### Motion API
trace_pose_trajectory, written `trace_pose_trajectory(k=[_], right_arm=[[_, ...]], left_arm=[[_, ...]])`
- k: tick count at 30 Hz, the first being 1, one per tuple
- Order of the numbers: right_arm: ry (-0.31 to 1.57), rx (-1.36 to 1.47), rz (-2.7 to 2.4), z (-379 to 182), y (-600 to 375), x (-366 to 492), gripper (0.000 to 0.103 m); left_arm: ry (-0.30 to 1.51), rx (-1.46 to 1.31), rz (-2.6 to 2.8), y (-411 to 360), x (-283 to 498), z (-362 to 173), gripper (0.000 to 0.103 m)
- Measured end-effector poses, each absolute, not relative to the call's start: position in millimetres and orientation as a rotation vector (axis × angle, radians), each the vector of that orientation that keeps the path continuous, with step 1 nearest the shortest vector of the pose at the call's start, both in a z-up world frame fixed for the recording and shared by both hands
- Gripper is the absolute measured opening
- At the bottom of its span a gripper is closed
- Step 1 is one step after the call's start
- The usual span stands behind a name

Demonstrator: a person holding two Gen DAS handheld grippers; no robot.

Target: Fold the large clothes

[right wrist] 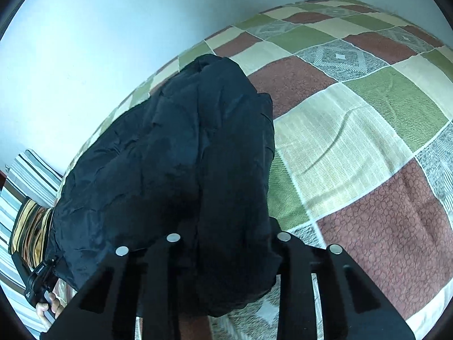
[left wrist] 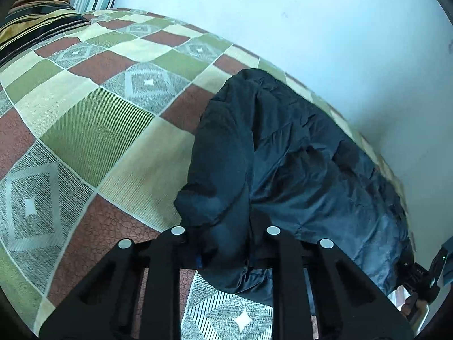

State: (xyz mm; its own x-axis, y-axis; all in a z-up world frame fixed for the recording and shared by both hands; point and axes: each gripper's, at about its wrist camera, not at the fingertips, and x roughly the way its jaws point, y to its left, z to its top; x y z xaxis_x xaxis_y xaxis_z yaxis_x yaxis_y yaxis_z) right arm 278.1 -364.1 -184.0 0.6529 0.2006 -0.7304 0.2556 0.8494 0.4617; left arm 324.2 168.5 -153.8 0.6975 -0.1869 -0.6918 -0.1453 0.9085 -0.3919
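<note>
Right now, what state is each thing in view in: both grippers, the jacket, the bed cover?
Left gripper: fingers apart, dark fabric bunched between them.
Right gripper: fingers apart, fabric filling the gap.
Dark jacket: crumpled, partly folded, near edge lifted.
Patchwork bed cover: spread flat under the jacket.
Striped pillow: lying at the bed's far corner.

Both fisheye views are evenly lit by soft, cool, bluish daylight whose source is outside the frame; the pale wall (left wrist: pixel 311 28) reads bright with no glare, and a faint soft shadow lies on it beside the dark garment (left wrist: pixel 283 155). The garment is underexposed, its folds nearly lost in black in the right wrist view, while the patterned bedspread (right wrist: pixel 368 141) stays sharp and well exposed. Barrel distortion bends the bedspread's straight lines strongly, a black vignette rings each frame, and detail softens toward the edges.
</note>
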Motion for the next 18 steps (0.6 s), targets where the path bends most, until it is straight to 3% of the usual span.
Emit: trace_pose_trajectory(k=[18], right_arm=[[0.892, 0.523, 0.143, -180.4, -311.6, 181.4, 0.026]], left_arm=[[0.803, -0.45, 0.063, 256.4, 199.5, -137.7, 0.019]])
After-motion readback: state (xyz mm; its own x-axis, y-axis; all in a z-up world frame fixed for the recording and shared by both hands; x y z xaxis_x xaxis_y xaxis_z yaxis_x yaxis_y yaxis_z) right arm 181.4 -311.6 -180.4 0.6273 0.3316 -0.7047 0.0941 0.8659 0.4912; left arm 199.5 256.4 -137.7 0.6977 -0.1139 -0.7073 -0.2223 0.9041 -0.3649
